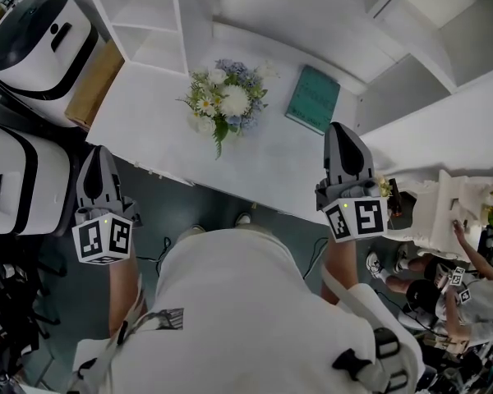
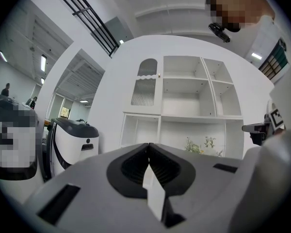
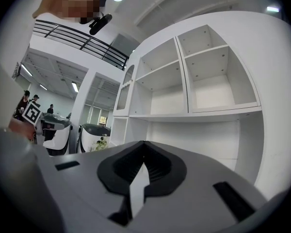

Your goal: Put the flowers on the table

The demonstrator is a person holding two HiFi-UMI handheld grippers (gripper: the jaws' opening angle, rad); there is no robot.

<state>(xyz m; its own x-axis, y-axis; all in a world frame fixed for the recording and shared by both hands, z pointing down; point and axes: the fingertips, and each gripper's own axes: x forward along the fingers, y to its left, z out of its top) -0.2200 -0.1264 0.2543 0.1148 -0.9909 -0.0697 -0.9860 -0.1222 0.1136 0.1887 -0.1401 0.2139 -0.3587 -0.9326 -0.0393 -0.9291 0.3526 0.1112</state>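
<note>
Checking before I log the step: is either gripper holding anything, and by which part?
Nothing is held. The left gripper and right gripper both have jaws together and empty; the flowers sit on the table, clear of both.

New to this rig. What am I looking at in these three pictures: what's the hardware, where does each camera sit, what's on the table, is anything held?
There is no robot arm. A person holds a two-jaw gripper in each hand. The head view comes from a camera on the person's head, looking steeply down at the left gripper and right gripper. The other two pictures come from cameras riding on each gripper, looking along its jaws. On the white table sit a flower bouquet and a teal book. Both grippers are shut and hold nothing.
</note>
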